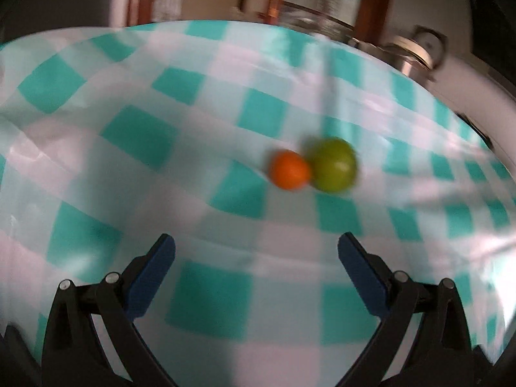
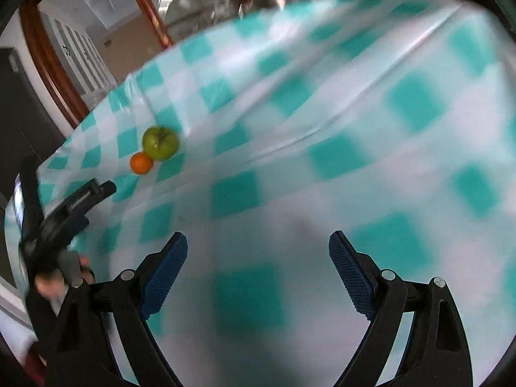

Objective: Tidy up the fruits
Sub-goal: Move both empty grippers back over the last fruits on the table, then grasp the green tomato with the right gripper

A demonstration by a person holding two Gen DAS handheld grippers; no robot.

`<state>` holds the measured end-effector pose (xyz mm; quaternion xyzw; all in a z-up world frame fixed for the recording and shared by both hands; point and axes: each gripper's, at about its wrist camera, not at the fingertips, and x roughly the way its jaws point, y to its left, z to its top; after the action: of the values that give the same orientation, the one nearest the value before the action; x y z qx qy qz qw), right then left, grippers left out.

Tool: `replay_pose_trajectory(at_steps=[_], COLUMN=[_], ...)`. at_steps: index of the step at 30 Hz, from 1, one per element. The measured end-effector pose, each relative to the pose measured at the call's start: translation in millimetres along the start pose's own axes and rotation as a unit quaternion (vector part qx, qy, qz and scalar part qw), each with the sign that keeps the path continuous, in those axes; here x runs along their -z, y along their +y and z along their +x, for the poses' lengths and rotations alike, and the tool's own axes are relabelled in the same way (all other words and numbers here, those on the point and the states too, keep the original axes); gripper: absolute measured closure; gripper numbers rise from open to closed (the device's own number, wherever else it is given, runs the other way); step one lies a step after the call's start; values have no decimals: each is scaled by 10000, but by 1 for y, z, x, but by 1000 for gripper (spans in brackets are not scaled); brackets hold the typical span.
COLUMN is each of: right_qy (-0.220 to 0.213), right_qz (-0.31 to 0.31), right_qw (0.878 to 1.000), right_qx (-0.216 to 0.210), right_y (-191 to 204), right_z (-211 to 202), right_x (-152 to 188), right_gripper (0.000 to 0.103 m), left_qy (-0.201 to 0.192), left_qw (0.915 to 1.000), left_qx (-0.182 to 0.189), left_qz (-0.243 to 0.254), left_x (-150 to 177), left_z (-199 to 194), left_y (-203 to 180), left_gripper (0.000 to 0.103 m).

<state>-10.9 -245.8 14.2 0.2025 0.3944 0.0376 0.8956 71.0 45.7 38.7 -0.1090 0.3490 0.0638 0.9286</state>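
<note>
A small orange and a green apple lie touching each other on the teal-and-white checked tablecloth. In the left wrist view they sit ahead and a little right of my left gripper. It is open and empty, well short of them. The right wrist view shows the apple and orange far off to the left. My right gripper is open over bare cloth with nothing between its fingers. The left gripper shows at that view's left edge, pointing toward the fruit. Both views are motion-blurred.
A metal pot stands beyond the table's far right edge. A wooden door frame and glass panels are behind the table. The cloth has raised creases. A person's hand holds the left gripper's handle.
</note>
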Motion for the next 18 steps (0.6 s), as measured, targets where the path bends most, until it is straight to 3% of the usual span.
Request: replay_pose_trajectory(at_steps=[4, 8, 11, 18], right_qy=[119, 224, 296, 157], right_qz=[334, 702, 688, 467], right_qw=[9980, 9925, 9921, 9965], right_qx=[-529, -976, -1004, -673], right_y=[42, 82, 112, 159], right_z=[58, 114, 146, 186], right_x=[-33, -63, -77, -95], right_gripper=[16, 16, 16, 15], left_qy=[-301, -522, -635, -799], left_qw=[9968, 9881, 9844, 9841], left_qx=[-291, -375, -363, -374], left_qz=[-678, -1397, -1602, -1544], left_x=[-3, -6, -5, -5], left_z=[-9, -13, -14, -20], left_y=[42, 78, 86, 81], left_gripper=[2, 2, 2, 2])
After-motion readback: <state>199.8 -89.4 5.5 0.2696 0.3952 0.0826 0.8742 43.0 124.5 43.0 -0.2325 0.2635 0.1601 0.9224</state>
